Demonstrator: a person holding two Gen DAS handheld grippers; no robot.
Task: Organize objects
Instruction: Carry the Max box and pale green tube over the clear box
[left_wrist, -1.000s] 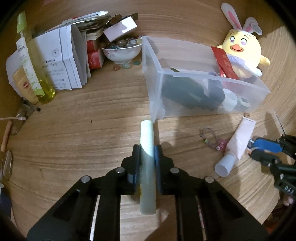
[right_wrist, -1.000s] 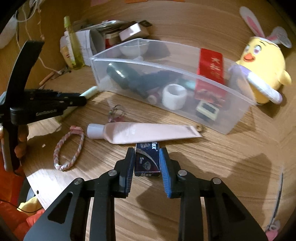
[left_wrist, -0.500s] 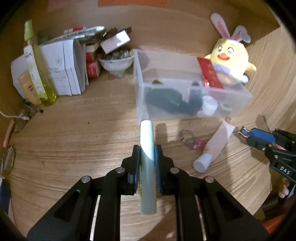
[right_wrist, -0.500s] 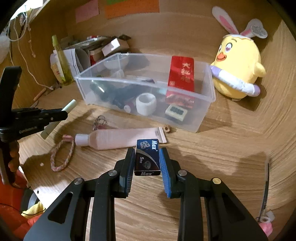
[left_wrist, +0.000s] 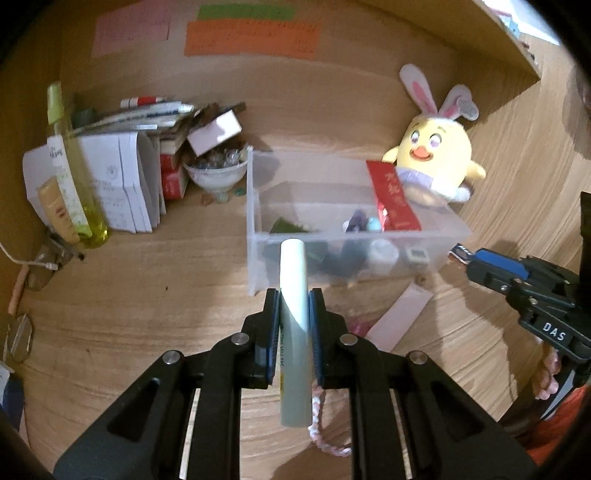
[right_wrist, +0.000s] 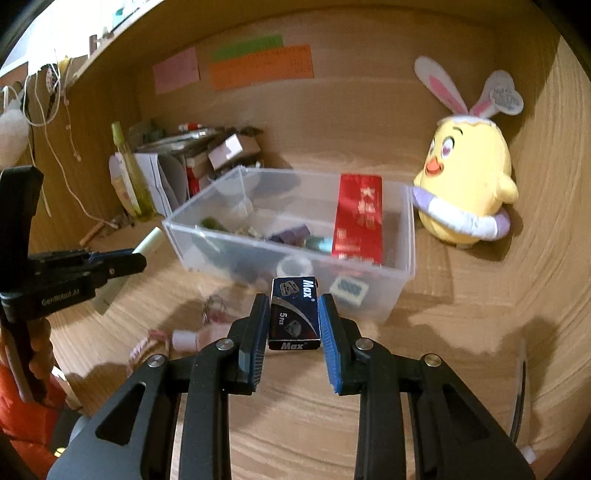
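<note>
My left gripper (left_wrist: 292, 299) is shut on a pale green tube (left_wrist: 293, 321) and holds it above the desk, in front of the clear plastic bin (left_wrist: 255, 206). My right gripper (right_wrist: 293, 306) is shut on a small dark blue box marked Max (right_wrist: 294, 314) and holds it in the air before the bin (right_wrist: 399, 295). The bin holds a red packet (right_wrist: 357, 218), a white roll and dark items. A pink tube (left_wrist: 402, 315) lies on the desk in front of the bin. The right gripper shows at the right of the left wrist view (left_wrist: 480, 260).
A yellow plush chick (right_wrist: 465, 177) sits right of the bin. At the back left stand a yellow bottle (left_wrist: 70, 173), stacked papers (left_wrist: 122, 184) and a bowl of beads (left_wrist: 216, 173). A pink braided band (left_wrist: 325, 439) and key ring (right_wrist: 214, 308) lie on the desk.
Both grippers have risen and pulled back from the desk with their objects held; the bin and pink tube now look farther below and away.
</note>
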